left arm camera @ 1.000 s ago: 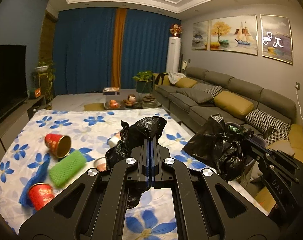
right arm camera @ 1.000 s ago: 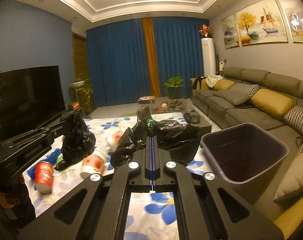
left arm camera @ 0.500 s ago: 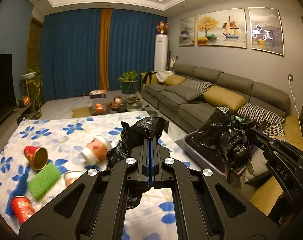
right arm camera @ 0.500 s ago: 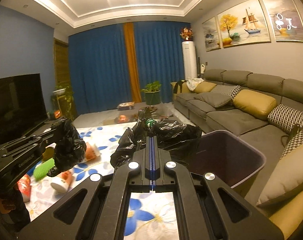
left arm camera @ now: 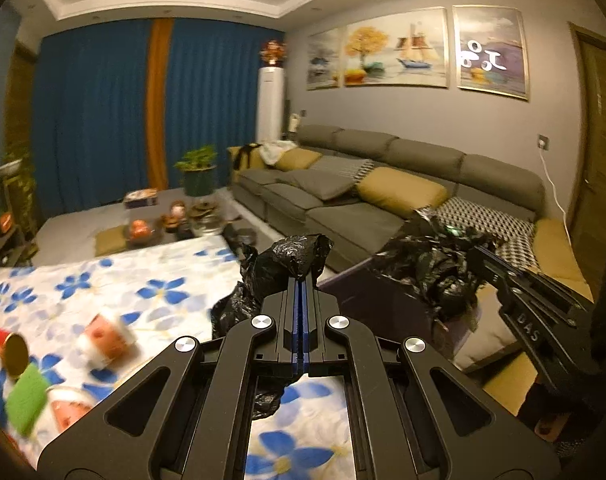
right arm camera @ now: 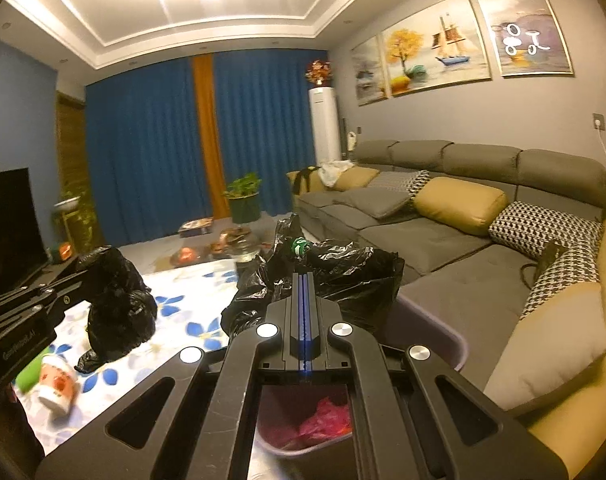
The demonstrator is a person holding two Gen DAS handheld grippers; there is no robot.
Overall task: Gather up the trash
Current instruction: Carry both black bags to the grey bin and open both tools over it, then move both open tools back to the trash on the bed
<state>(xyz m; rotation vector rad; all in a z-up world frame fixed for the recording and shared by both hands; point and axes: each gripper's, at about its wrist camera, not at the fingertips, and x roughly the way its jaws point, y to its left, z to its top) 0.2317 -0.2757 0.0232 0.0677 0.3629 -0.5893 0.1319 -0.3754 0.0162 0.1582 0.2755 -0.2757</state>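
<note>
1. The left gripper [left arm camera: 301, 280] has its jaws pressed together on a bunched edge of the black trash bag [left arm camera: 291, 260]; crumpled plastic bulges up past the tips and more of it hangs down below them.
2. The right gripper [right arm camera: 303, 280] is likewise closed tight on another part of the same bag, the film spreading out wide ahead of its jaws (a small green tie or tag [right arm camera: 299, 247] sits in the folds just beyond the tips).
3. Directly below the right jaws stands a purple trash bin [right arm camera: 443, 332], with a crumpled pink wrapper [right arm camera: 323, 420] lying at its bottom; the bag's plastic drapes over the bin's far rim.
4. To the left of both grippers is the table [left arm camera: 103, 280], covered with a white cloth with blue flowers.
5. On the table, well left of the left jaws, lie a tipped white-and-orange paper cup [left arm camera: 107, 340], a red cup on its side [left arm camera: 9, 352], and a green sponge [left arm camera: 25, 398] (all blurred).
6. Off to the right runs a long grey sofa [right arm camera: 443, 240] with yellow and patterned cushions.
</note>
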